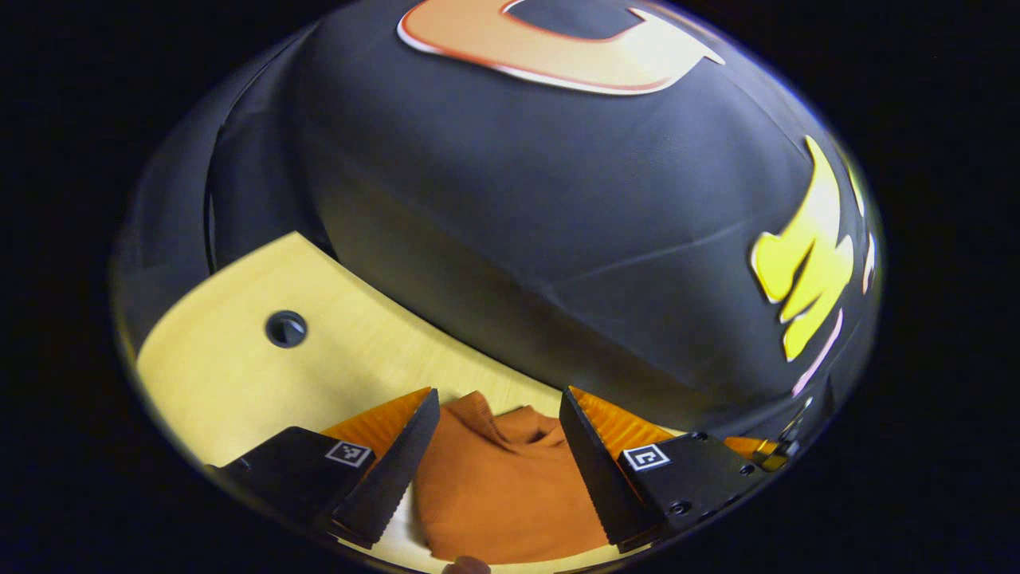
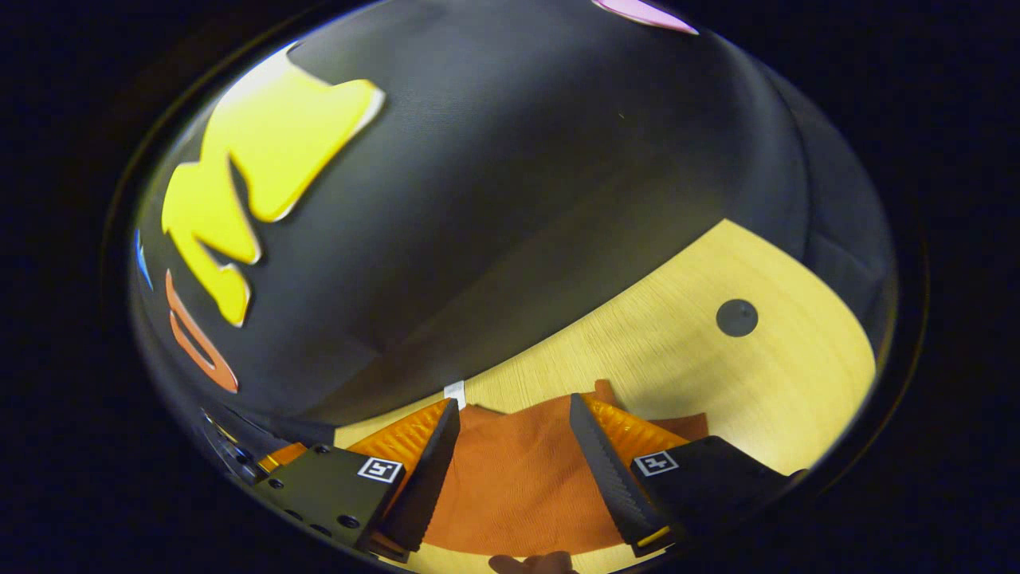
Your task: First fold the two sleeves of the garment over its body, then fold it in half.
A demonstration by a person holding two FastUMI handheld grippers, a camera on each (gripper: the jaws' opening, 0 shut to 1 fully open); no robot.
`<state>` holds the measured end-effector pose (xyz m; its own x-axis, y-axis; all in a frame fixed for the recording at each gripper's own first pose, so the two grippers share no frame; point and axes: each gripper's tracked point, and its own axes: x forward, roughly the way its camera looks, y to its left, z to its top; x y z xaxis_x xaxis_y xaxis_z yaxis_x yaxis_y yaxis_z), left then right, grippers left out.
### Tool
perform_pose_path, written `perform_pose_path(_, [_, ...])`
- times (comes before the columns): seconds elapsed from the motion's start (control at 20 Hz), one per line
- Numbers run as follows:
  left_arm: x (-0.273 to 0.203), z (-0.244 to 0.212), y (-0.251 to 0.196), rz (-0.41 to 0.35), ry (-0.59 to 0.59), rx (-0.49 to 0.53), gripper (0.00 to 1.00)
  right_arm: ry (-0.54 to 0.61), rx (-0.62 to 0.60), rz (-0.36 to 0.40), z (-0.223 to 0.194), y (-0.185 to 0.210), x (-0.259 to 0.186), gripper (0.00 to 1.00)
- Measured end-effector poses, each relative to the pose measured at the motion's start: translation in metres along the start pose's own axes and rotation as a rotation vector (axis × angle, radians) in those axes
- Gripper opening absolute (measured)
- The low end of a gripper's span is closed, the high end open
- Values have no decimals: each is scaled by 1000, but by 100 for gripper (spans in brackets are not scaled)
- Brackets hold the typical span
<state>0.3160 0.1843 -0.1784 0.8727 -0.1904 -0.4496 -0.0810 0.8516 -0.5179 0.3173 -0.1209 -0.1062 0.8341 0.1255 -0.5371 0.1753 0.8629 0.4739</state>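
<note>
An orange knit garment [image 1: 494,486] lies on the light wooden table [image 1: 239,375]. In the left gripper view its ribbed collar sits between my fingers, and the left gripper [image 1: 498,399] hangs open above it with nothing held. In the right gripper view the garment [image 2: 518,478] spreads flat under the right gripper [image 2: 514,406], whose fingers stand wide apart over the cloth. A corner of the fabric pokes out to the right of the right finger. Whether the fingertips touch the cloth I cannot tell.
A round dark grommet [image 1: 285,328] is set in the table top, seen too as the grommet [image 2: 736,317] in the right gripper view. The booth's black cloth wall [image 1: 558,199] rises right behind the table. A small white tag [image 2: 455,392] sits at the table's back edge.
</note>
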Motion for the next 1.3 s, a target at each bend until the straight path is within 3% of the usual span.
perform_pose_path(0.05, [-16,-1,4,26,-16,34,99,-5,-55,-25,-8,4,-10,82])
perform_pose_path(0.1, [-33,-4,3,40,-34,59,99,-14,-117,-55,-15,5,-21,90])
perform_pose_path(0.15, [-50,-6,2,50,-59,89,98,-43,-180,-86,-20,6,-32,85])
perform_pose_path(0.25, [-78,-14,0,74,-106,144,99,-106,-279,-123,-36,13,-53,96])
perform_pose_path(0.4, [-120,-38,6,132,-147,239,99,-151,-417,-212,-70,7,-89,96])
perform_pose_path(0.5, [-144,-64,10,154,-140,324,98,-148,-480,-220,-106,10,-107,96])
perform_pose_path(0.65, [-178,-103,16,168,-103,399,98,-146,-534,-222,-153,7,-133,96])
perform_pose_path(0.9, [-229,-159,25,204,-76,418,98,-141,-577,-228,-221,-3,-183,99])
perform_pose_path(1.1, [-252,-186,24,198,-72,410,98,-162,-628,-195,-235,7,-204,96])
perform_pose_path(1.3, [-251,-201,27,198,-34,411,98,-169,-598,-205,-235,7,-210,96])
